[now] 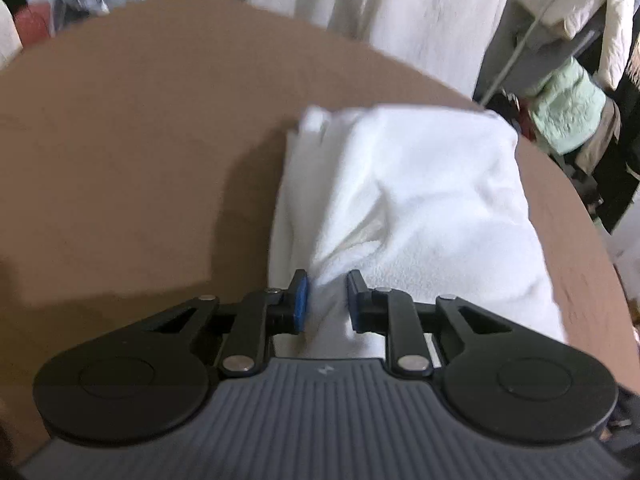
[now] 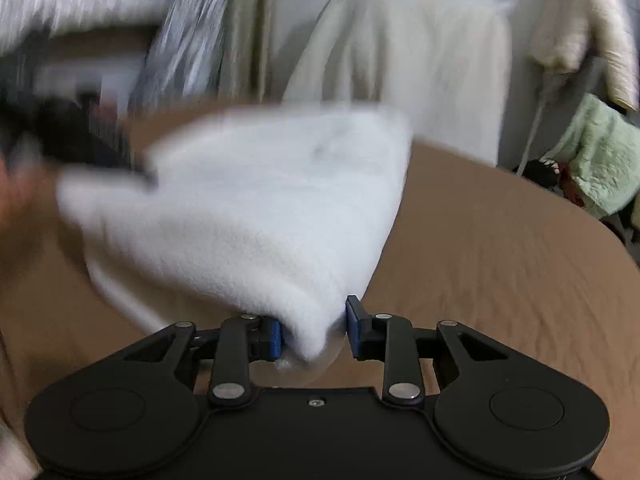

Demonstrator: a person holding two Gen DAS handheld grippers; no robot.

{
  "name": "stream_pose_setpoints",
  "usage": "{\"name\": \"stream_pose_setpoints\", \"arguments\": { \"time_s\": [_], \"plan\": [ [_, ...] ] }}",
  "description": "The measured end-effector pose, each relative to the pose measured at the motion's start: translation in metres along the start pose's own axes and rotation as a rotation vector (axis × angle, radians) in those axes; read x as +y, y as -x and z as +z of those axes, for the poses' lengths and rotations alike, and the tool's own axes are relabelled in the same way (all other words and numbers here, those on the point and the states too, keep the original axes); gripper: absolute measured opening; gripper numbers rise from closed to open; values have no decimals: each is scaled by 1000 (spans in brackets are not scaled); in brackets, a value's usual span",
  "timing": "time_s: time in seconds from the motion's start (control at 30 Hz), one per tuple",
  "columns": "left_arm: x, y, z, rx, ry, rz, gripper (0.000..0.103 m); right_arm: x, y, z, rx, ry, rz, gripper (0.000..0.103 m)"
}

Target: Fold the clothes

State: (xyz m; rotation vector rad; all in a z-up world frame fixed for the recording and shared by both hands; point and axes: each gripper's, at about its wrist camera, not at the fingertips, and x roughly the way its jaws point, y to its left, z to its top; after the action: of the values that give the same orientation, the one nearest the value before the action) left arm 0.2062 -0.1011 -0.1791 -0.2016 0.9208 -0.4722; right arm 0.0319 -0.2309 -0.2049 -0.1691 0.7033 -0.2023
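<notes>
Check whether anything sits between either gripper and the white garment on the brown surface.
Nothing visible does. The left gripper has a fold of the white garment between its fingers, and the right gripper has the garment's near corner between its own. The brown surface around it looks bare.

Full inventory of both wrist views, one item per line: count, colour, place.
white fleece garment: 1, white, partly folded on the brown surface, near edge between both tools
brown surface: 1, brown, under the garment
cream cloth: 1, off-white, hanging behind the surface
pale green quilted garment: 1, mint green, background right
silver plastic wrap: 1, grey, background left
left tool: 1, black with blue pads, pinching the garment's near edge
right tool: 1, black with blue pads, closed on a garment corner
</notes>
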Motion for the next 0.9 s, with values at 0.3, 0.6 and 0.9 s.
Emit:
{"name": "stream_pose_setpoints", "arguments": {
  "time_s": [0.3, 0.6, 0.9],
  "plan": [
    [0, 9, 1, -9, -39, 113, 21, -53, 56, 19, -82, -170, 322, 38],
    [5, 4, 4, 18, 2, 100, 28, -53, 18, 66, -99, -153, 397, 50],
    [6, 30, 12, -166, -12, 57, 24, 32, -3, 30, -50, 11, 448, 56]
  ]
}}
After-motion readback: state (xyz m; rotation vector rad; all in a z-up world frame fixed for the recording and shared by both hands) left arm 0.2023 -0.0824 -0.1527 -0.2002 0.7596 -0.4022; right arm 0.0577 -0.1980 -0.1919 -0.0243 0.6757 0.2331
